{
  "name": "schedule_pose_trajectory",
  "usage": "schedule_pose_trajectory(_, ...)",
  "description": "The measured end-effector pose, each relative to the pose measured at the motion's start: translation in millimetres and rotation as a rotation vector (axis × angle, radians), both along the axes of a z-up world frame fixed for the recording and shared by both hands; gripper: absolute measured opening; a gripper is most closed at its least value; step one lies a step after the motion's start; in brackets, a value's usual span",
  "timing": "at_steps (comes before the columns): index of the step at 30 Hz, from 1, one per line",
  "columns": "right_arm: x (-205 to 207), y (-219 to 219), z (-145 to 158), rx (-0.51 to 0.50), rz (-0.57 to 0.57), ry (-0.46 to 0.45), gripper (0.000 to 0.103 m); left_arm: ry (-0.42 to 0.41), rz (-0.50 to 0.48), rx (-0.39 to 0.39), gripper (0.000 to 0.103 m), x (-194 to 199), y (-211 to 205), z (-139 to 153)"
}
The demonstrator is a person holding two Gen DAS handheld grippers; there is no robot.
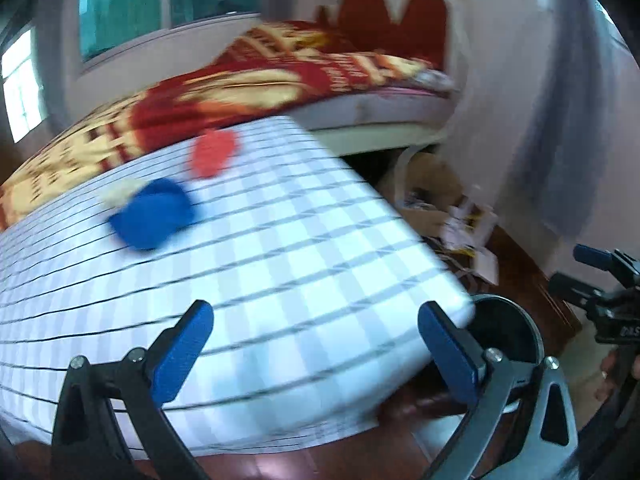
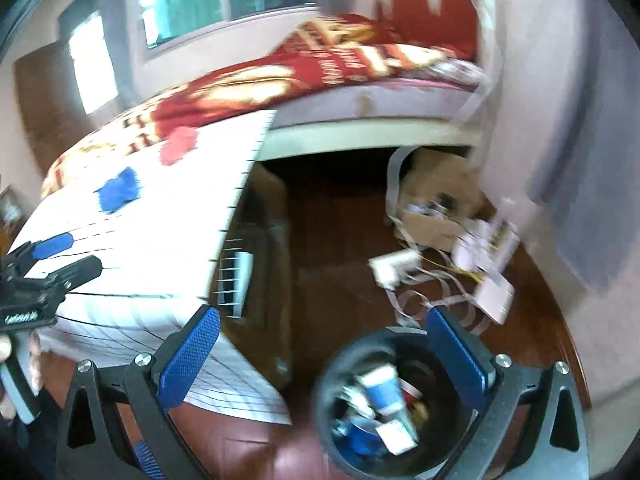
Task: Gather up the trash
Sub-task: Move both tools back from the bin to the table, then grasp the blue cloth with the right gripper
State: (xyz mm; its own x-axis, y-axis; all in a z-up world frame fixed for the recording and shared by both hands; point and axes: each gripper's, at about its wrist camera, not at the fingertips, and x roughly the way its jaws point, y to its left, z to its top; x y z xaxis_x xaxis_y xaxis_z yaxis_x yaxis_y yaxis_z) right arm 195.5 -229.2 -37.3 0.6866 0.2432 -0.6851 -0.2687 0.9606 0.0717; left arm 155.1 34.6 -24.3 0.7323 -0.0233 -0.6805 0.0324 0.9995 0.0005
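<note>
below right gripper (image 2: 324, 356), upright bin (image 2: 394, 404)

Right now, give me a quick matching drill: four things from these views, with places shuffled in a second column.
Things:
1. blue scrap
2. red scrap
3. bin
4. cardboard box

Places:
A. floor under the bed
B. checked cloth, nearer the tongs
C. floor at the table corner
D. checked cloth, toward the blanket

Pairs: 1-B, 2-D, 3-C, 4-A
</note>
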Motion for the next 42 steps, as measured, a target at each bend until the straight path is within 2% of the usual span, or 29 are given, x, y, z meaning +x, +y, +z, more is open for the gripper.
schedule_pose_trajectory(4, 24, 67, 11, -0.005, 0.099, 0.024, 0.103, -0.012, 0.13, -0.004, 0.102, -3, 70, 3)
schedule_pose_trajectory(9, 44, 166, 24, -0.034, 0.254, -0.025, 0.103, -0.012, 0.281, -0.011, 0.102, -8, 154, -1)
schedule_pose_trajectory(16, 84, 296, 17, -0.101, 0.421, -0.031, 0.103, 0.009, 0.384, -0.017, 0.102, -7, 211, -15)
schedule_pose_trajectory(22, 127, 360, -5, -0.119, 0.446, 0.029, 0.101, 0.033, 0.401, -0.038, 0.102, -2, 227, -29)
schedule_pose_trajectory(23, 132, 366, -8, -0.122, 0.446, 0.04, 0.1, 0.035, 0.399, -0.04, 0.102, -1, 230, -30)
schedule_pose_trajectory(26, 143, 375, -21, -0.127, 0.449, 0.086, 0.081, 0.042, 0.396, -0.043, 0.102, 4, 231, -32)
schedule_pose_trajectory(27, 145, 376, -24, -0.121, 0.451, 0.1, 0.069, 0.044, 0.395, -0.045, 0.102, 5, 232, -33)
schedule_pose_trajectory(28, 146, 375, -28, -0.113, 0.454, 0.113, 0.061, 0.045, 0.396, -0.047, 0.102, 7, 231, -34)
schedule_pose_trajectory(29, 146, 375, -30, -0.106, 0.457, 0.121, 0.058, 0.047, 0.396, -0.049, 0.102, 9, 231, -34)
schedule_pose_trajectory(30, 144, 371, -31, -0.091, 0.463, 0.117, 0.045, 0.049, 0.395, -0.051, 0.102, 10, 230, -35)
schedule_pose_trajectory(31, 140, 368, -30, -0.088, 0.466, 0.105, 0.038, 0.05, 0.394, -0.05, 0.102, 11, 228, -35)
schedule_pose_trajectory(34, 129, 354, -25, -0.084, 0.467, 0.078, 0.033, 0.043, 0.386, -0.048, 0.102, 12, 222, -34)
schedule_pose_trajectory(42, 94, 280, 1, -0.032, 0.406, 0.009, 0.033, 0.016, 0.331, -0.051, 0.101, 2, 183, -20)
